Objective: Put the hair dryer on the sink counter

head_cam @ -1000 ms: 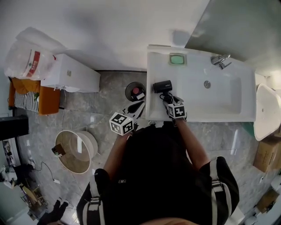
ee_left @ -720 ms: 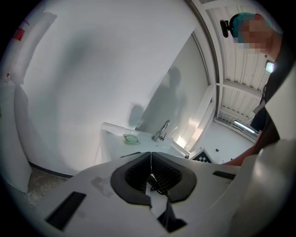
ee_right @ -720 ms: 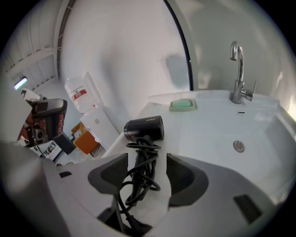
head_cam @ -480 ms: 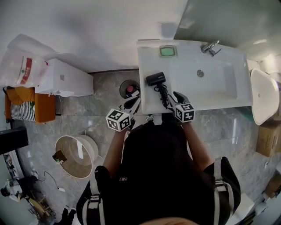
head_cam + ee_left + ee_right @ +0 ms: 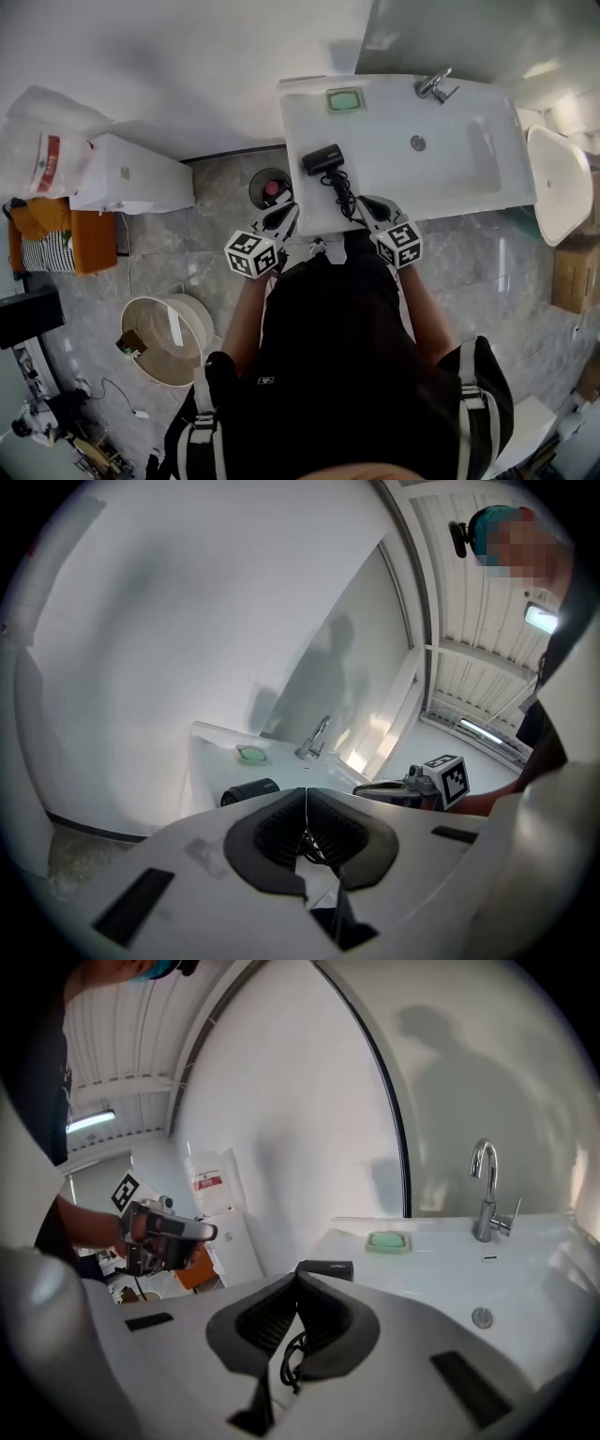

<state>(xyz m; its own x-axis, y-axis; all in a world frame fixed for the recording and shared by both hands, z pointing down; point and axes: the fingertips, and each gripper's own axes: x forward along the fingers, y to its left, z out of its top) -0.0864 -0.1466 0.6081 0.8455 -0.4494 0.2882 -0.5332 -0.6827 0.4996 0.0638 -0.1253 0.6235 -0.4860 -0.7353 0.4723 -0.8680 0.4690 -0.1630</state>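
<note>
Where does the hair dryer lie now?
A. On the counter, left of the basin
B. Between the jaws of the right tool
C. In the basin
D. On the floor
A: the dryer lies on the flat counter, beside the basin.

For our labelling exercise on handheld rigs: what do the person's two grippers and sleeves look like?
The left gripper and right gripper look alike. Each has a pale grey-white body, black ribbed pads and a cube covered in black-and-white square markers. The person wears a black short-sleeved top, and its sleeves have white stripes.
</note>
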